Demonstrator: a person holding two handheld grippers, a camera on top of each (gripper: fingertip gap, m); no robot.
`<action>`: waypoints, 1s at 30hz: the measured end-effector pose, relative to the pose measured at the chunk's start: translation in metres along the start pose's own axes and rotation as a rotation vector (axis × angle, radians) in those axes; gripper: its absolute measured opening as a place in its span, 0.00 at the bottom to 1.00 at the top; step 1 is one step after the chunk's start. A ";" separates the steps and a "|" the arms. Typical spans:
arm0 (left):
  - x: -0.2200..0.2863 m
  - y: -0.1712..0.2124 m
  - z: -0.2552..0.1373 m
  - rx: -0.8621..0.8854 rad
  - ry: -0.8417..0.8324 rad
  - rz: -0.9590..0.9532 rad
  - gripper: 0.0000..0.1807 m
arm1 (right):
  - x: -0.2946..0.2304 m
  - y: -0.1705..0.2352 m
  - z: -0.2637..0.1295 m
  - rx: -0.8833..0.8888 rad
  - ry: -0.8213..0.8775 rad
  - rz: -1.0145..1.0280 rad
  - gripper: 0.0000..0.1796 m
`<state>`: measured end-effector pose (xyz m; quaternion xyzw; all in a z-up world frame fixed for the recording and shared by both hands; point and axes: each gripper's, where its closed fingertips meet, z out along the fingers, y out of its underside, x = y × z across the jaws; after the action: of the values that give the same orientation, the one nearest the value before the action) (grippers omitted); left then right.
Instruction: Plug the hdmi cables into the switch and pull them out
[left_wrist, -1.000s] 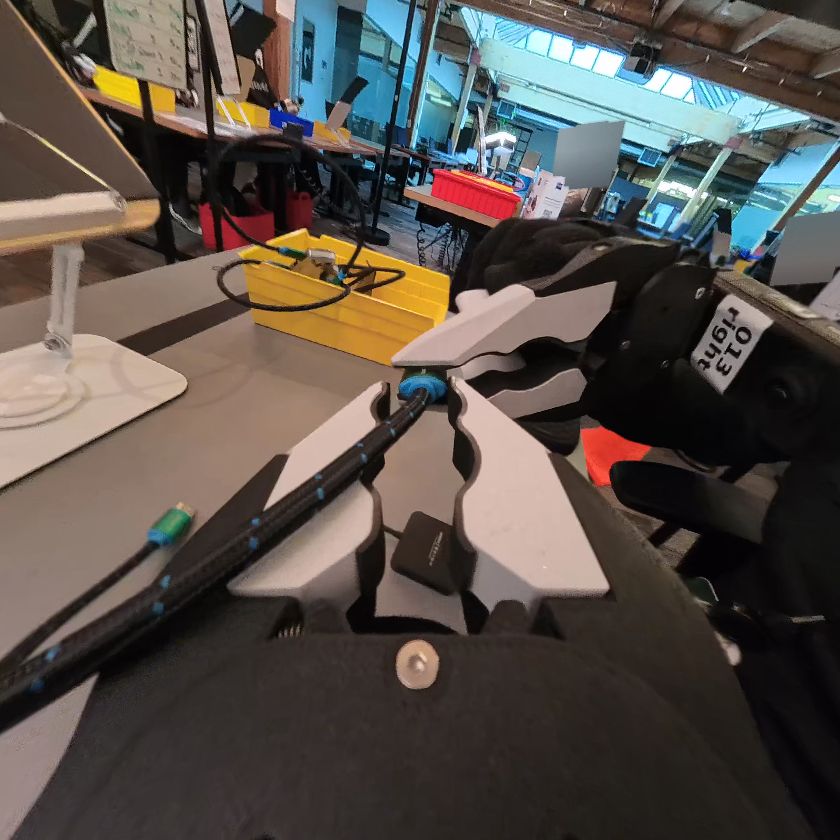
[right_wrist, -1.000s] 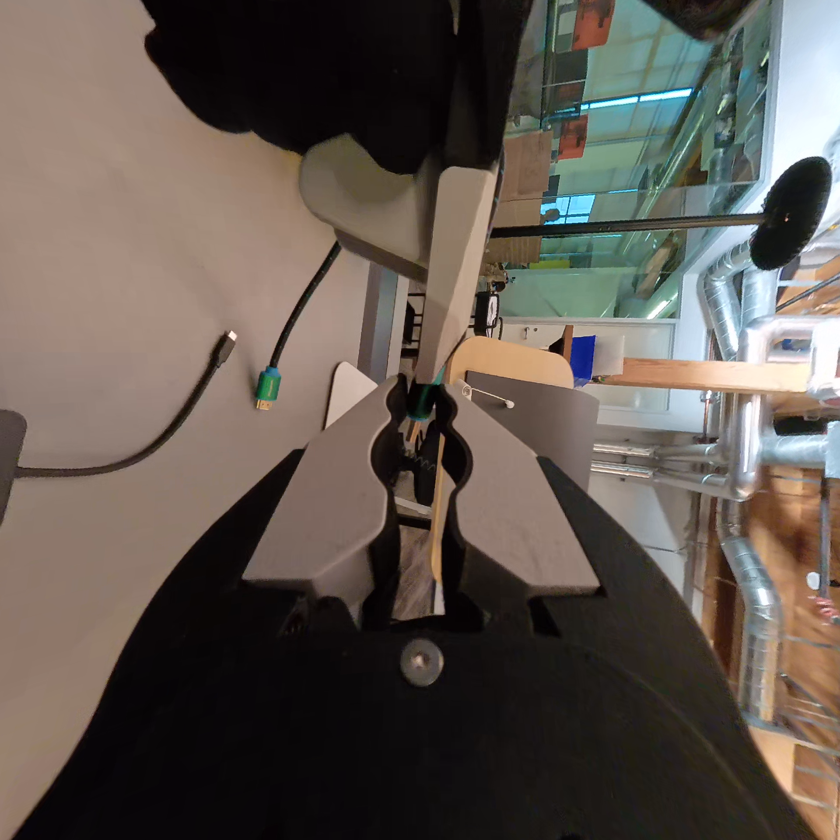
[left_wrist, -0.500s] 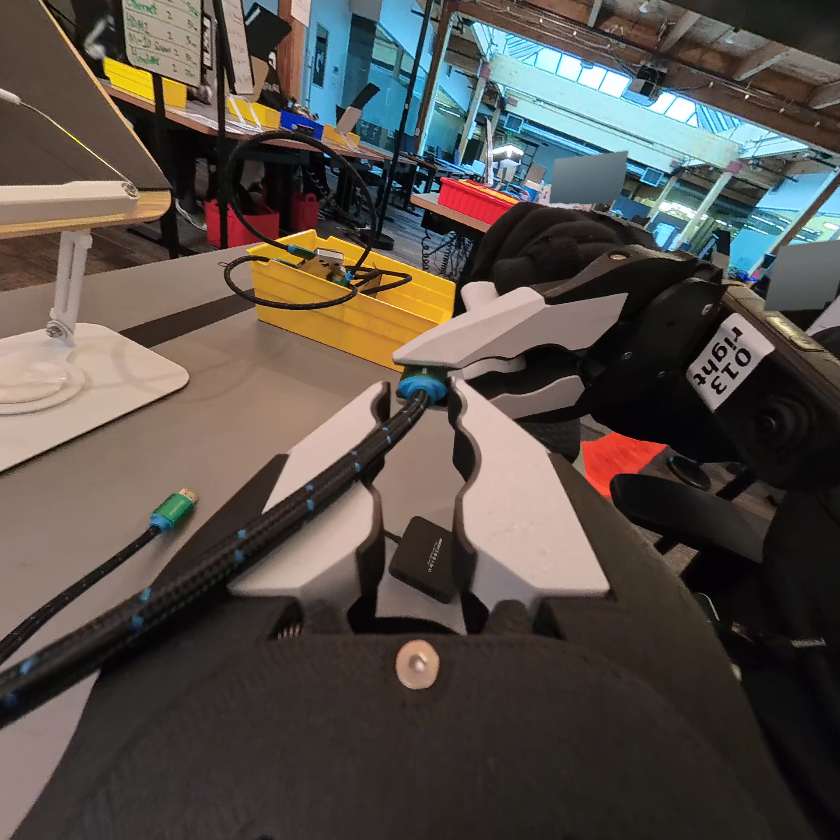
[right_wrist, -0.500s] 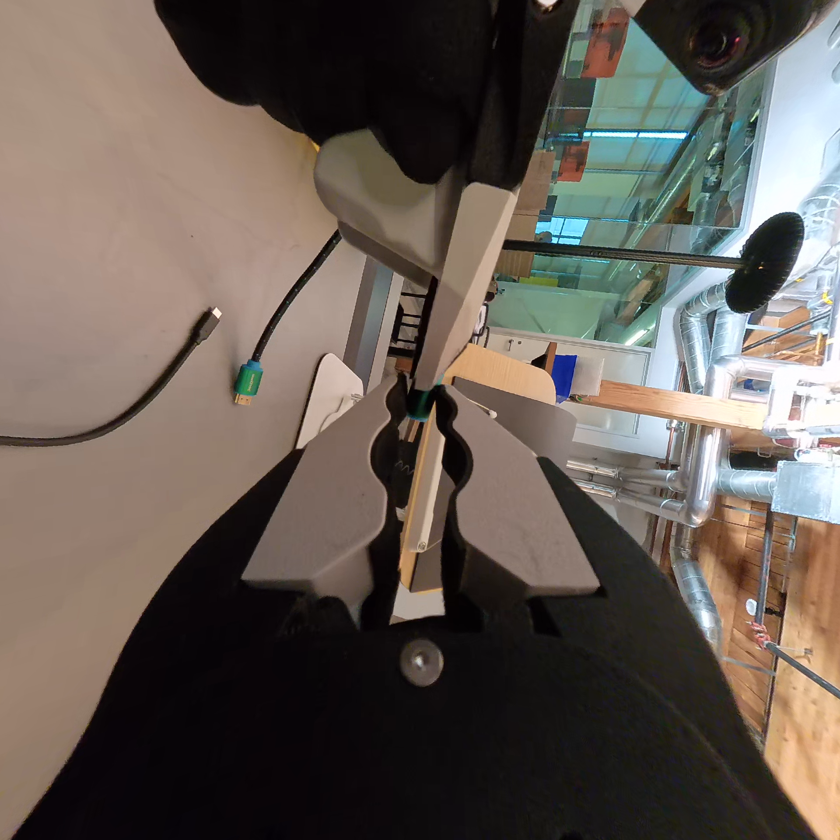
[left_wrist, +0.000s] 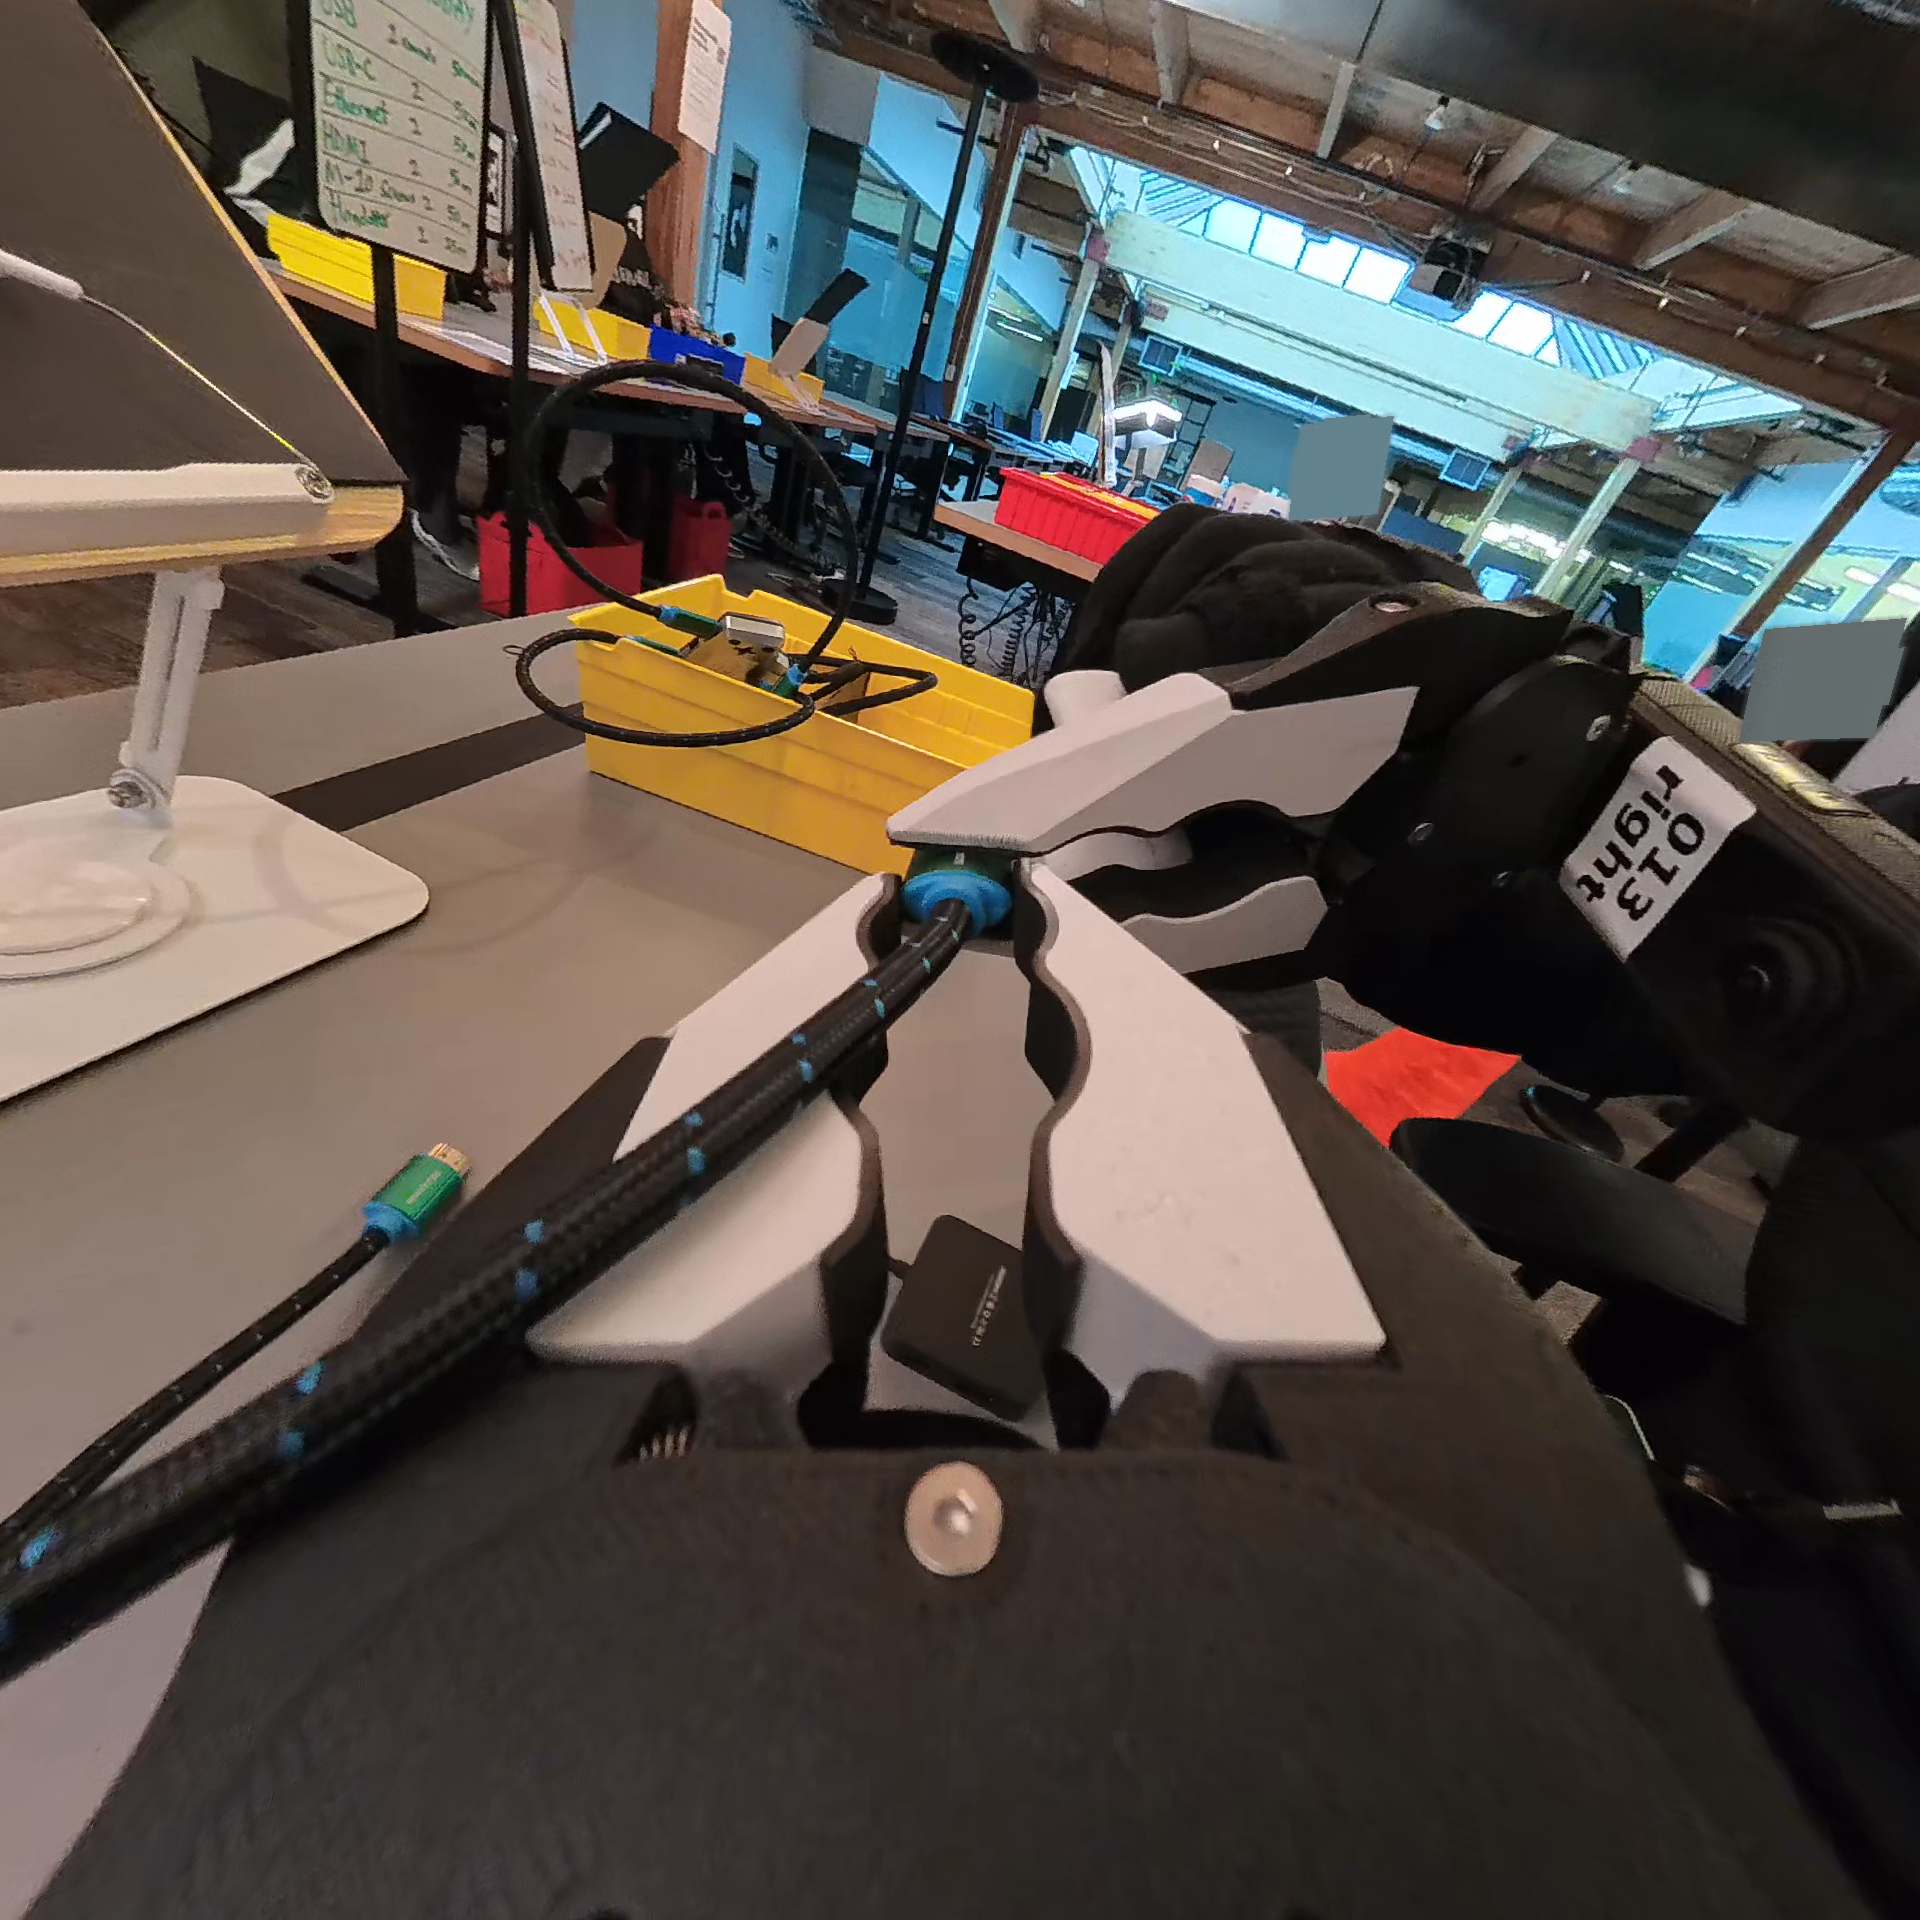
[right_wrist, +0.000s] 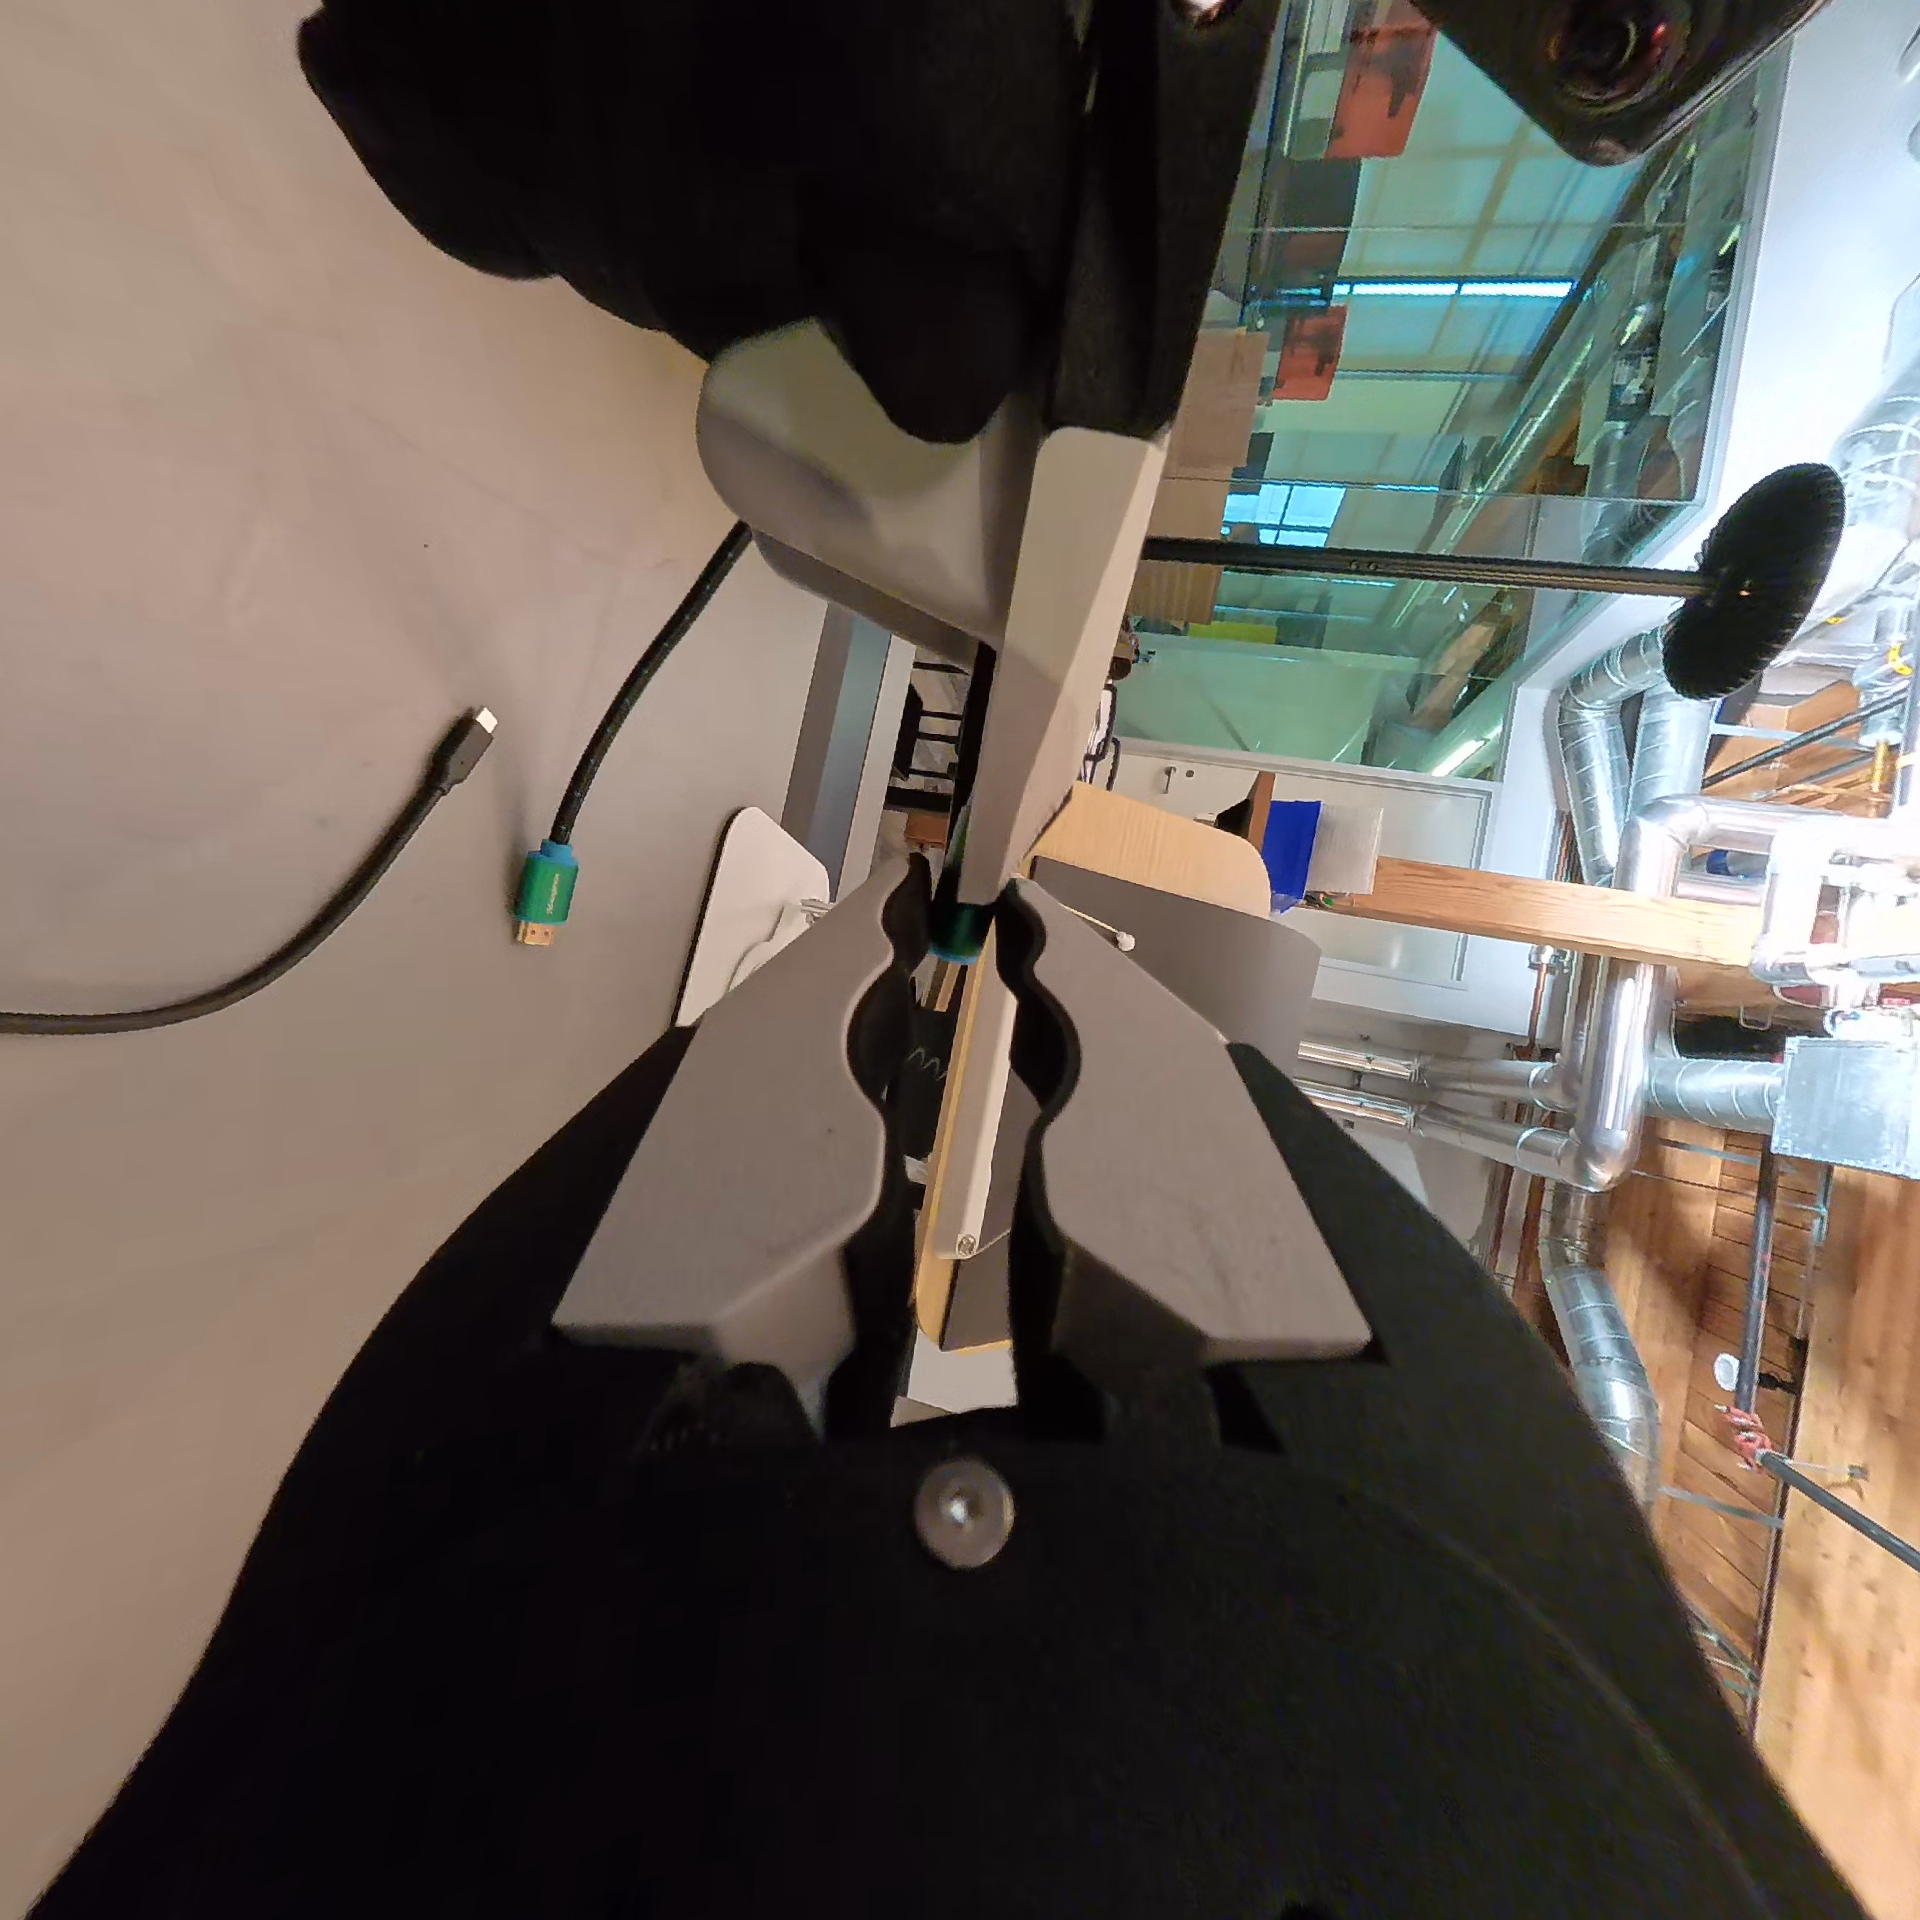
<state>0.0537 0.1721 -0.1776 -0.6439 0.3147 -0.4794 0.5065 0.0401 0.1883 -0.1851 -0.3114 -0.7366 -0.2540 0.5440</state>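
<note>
A thick black braided HDMI cable (left_wrist: 644, 1143) ends in a blue and green plug (left_wrist: 948, 891). My left gripper (left_wrist: 951, 904) is shut on that plug above the grey table (left_wrist: 364, 1039). My right gripper (right_wrist: 956, 920) comes in from the right and is shut on the same plug (right_wrist: 956, 935), its fingers (left_wrist: 1143, 769) crossing over the left fingertips. A left finger (right_wrist: 1049, 644) shows from above in the right wrist view. A small black box (left_wrist: 971, 1320) lies on the table under the left fingers. A second HDMI cable's green plug (left_wrist: 416, 1195) lies loose on the table (right_wrist: 548, 894).
A yellow bin (left_wrist: 790, 769) with coiled cables stands behind the grippers. A white stand base (left_wrist: 156, 914) with a tilted board is at the left. A thin black cable with a small metal tip (right_wrist: 473, 732) lies near the loose plug. A black chair (left_wrist: 1558, 1174) is beyond the table's right edge. The grippers are tip to tip, or close to it.
Both grippers stay shut on the same plug. They have shifted and turned slightly together, so the background has slid a little in both views.
</note>
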 end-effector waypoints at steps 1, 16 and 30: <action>0.000 0.000 0.000 0.000 -0.001 0.005 0.10 | 0.000 0.000 0.000 0.001 0.000 -0.001 0.06; -0.013 0.003 -0.013 -0.017 -0.047 0.148 0.10 | -0.007 0.026 -0.014 0.089 -0.213 0.446 0.26; -0.020 0.011 -0.019 -0.059 -0.060 0.231 0.10 | -0.181 -0.009 -0.041 0.110 -0.981 0.901 0.57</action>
<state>0.0302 0.1797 -0.1933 -0.6321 0.3855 -0.3886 0.5485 0.0989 0.1200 -0.3475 -0.6400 -0.7084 0.2069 0.2139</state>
